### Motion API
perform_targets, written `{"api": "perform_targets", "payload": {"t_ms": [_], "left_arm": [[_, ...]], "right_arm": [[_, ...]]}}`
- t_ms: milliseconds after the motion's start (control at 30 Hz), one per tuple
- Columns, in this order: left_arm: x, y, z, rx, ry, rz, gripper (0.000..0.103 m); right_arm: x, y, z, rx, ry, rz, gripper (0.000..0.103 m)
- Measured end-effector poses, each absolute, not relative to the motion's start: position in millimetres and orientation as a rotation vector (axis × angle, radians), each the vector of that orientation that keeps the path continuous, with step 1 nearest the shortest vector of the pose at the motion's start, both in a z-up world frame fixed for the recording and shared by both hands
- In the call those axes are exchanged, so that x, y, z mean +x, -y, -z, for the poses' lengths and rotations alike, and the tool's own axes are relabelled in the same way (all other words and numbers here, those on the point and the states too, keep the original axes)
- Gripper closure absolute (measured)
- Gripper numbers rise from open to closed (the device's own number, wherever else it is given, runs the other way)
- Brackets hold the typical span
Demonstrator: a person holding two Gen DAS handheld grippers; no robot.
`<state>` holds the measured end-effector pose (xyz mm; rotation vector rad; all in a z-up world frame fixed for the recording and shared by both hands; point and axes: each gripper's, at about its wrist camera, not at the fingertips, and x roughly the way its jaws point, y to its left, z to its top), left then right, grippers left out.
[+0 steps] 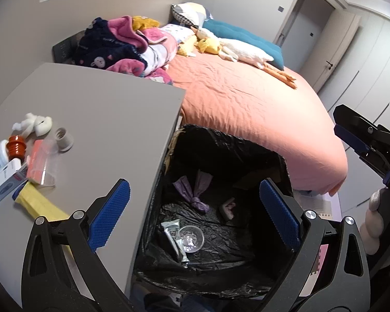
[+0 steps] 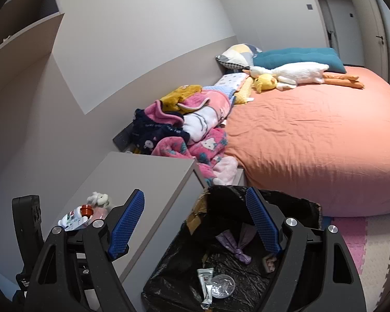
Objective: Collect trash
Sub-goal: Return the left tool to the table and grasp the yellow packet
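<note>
A bin lined with a black bag (image 1: 221,137) (image 2: 299,204) stands on the floor between a grey table and the bed. Inside lie a knotted purple bag (image 1: 195,195) (image 2: 236,244), a silver tube (image 1: 173,236) (image 2: 205,282), a clear plastic cup (image 1: 191,238) (image 2: 222,290) and a small pink-and-white scrap (image 1: 228,208). My left gripper (image 1: 193,187) hangs open above the bin's left edge, with nothing between its pads. My right gripper (image 2: 195,192) is also open and empty over the bin.
The grey table (image 1: 104,119) (image 2: 148,171) holds a crumpled white tissue (image 1: 36,126), a pale socket cap (image 1: 63,139), an orange ribbed piece (image 1: 15,147), a clear box (image 1: 39,166) and a yellow packet (image 1: 39,204). The orange bed (image 1: 247,98) lies beyond; foam mats (image 2: 364,247) lie to the right.
</note>
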<state>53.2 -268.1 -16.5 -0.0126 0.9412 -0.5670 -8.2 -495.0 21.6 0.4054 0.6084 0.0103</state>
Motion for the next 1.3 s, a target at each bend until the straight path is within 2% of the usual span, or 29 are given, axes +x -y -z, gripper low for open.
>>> {"api": "perform_targets", "payload": {"t_ms": [600, 1133, 1200, 1300], "left_arm": [[49, 187, 26, -0.095, -0.930, 0.350, 0.007], [64, 142, 64, -0.106, -1.005, 0.151, 0.007], [69, 139, 69, -0.109, -1.020, 0.134, 0.009], [78, 134, 79, -0.132, -1.048, 0.102, 0.018]], "right_arm": [[21, 431, -7, 0.372, -0.665, -0.146, 0.022], [44, 377, 6, 0.315, -0.731, -0.258, 0.022], [47, 373, 8, 0.305, -0.740, -0.263, 0.022], [51, 368, 11, 0.293, -0.753, -0.268, 0.022]]}}
